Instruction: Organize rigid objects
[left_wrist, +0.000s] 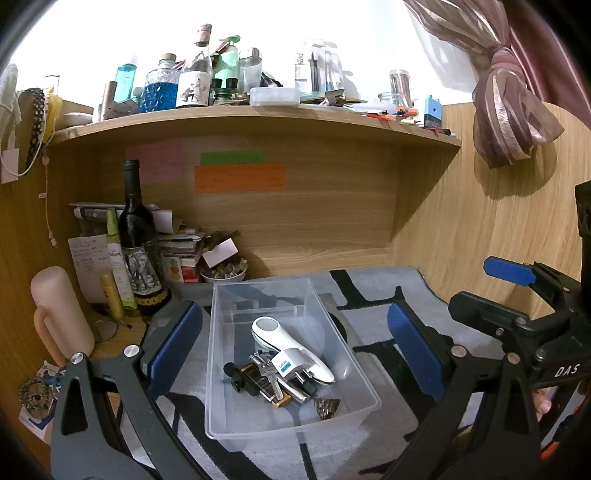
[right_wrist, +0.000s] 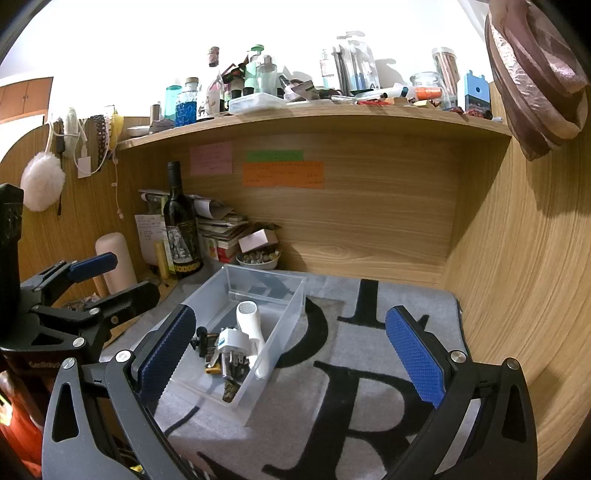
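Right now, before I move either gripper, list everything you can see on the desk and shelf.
bin: one, clear, centre of mat
handheld device: one, white, in bin
plug adapter: one, white, in bin, on device
keys: a few, silver, in bin
mat: one, grey with black letters, on desk
wine bottle: one, dark, back left
bowl: one, white, behind bin
sticky notes: three, pink, green, orange, back panel
shelf: wooden, crowded with bottles and jars
left gripper: blue fingers open
right gripper: blue fingers open
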